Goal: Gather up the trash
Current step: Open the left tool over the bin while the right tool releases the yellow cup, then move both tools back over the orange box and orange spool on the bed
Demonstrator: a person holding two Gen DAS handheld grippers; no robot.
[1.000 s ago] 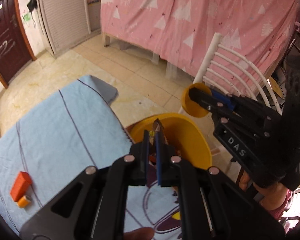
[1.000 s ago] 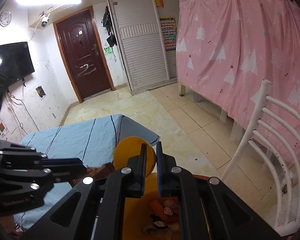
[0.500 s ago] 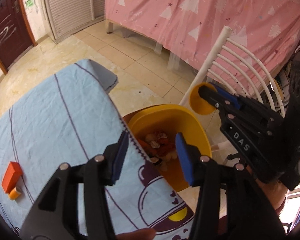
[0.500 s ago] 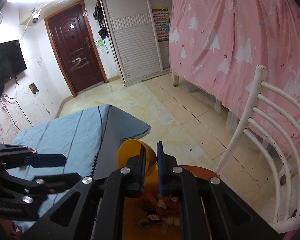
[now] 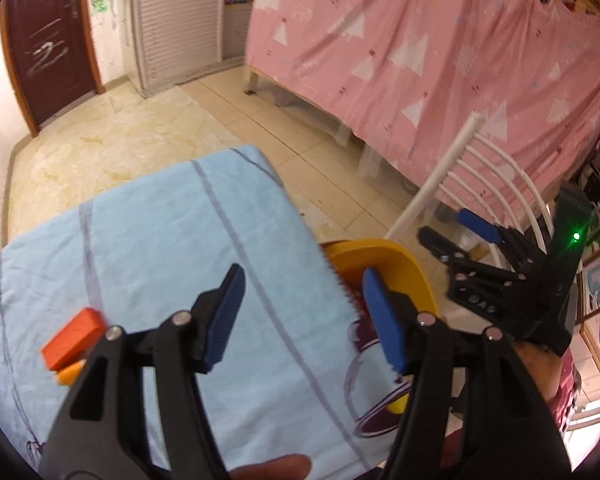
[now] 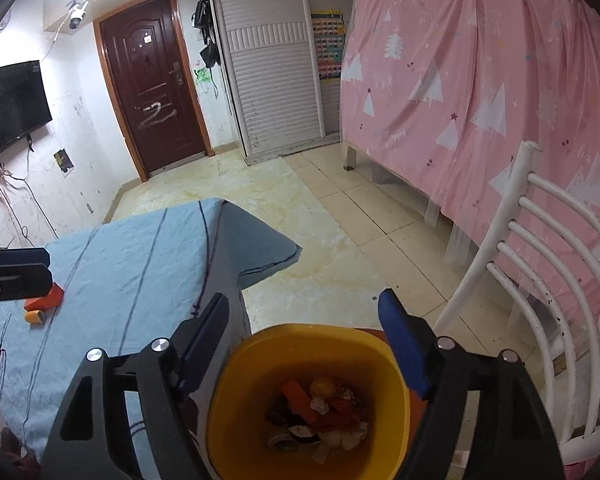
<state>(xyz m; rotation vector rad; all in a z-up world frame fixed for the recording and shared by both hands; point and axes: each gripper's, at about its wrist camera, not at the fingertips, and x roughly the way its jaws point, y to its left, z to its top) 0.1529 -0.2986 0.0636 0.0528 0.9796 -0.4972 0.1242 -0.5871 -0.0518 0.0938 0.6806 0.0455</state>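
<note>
A yellow bin [image 6: 308, 408] stands on the floor beside the table, with several scraps of trash [image 6: 320, 412] in its bottom; its rim also shows in the left wrist view [image 5: 384, 264]. My right gripper [image 6: 304, 328] is open and empty, right above the bin. My left gripper [image 5: 304, 320] is open and empty, above the blue tablecloth [image 5: 160, 248] near the table's right edge. An orange box [image 5: 74, 338] and a small yellow-orange piece [image 5: 70, 372] lie on the cloth to its left; they also show in the right wrist view [image 6: 46, 300].
A white slatted chair [image 6: 548, 280] stands right of the bin. A pink curtain [image 6: 480, 80] hangs behind it. A tiled floor, a dark door [image 6: 152, 88] and a shuttered cabinet [image 6: 272, 80] are beyond the table.
My left gripper opened and dropped its wrapper into the bin, then swung left over the table. My right gripper opened and the yellow lid it held is out of view.
</note>
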